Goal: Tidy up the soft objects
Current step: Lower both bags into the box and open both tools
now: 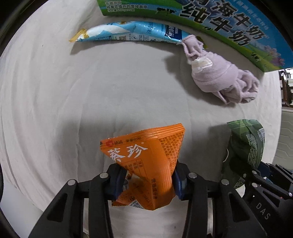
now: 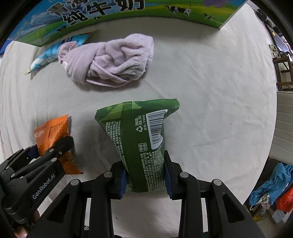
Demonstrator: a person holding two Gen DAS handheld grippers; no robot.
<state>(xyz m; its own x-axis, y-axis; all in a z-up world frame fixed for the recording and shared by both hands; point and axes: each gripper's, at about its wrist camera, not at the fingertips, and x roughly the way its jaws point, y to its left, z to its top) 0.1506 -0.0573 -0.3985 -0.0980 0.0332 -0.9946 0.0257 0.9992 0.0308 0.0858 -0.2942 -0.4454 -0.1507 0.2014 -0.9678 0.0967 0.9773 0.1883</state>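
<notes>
My left gripper (image 1: 148, 181) is shut on an orange snack packet (image 1: 146, 157) and holds it above the white cloth-covered table (image 1: 55, 100). My right gripper (image 2: 145, 178) is shut on a green snack packet (image 2: 137, 135). The green packet also shows at the right of the left wrist view (image 1: 247, 146); the orange packet shows at the left of the right wrist view (image 2: 51, 130). A bundled lilac towel (image 1: 223, 78) (image 2: 111, 60) lies further ahead. A blue and white pouch (image 1: 128, 33) (image 2: 55, 51) lies beyond it, by the box.
A green and blue milk carton box (image 1: 228, 27) (image 2: 109, 12) stands along the far side of the table. The table edge (image 2: 271, 146) drops off at the right, with a chair and blue and orange clutter (image 2: 271, 190) on the floor beyond.
</notes>
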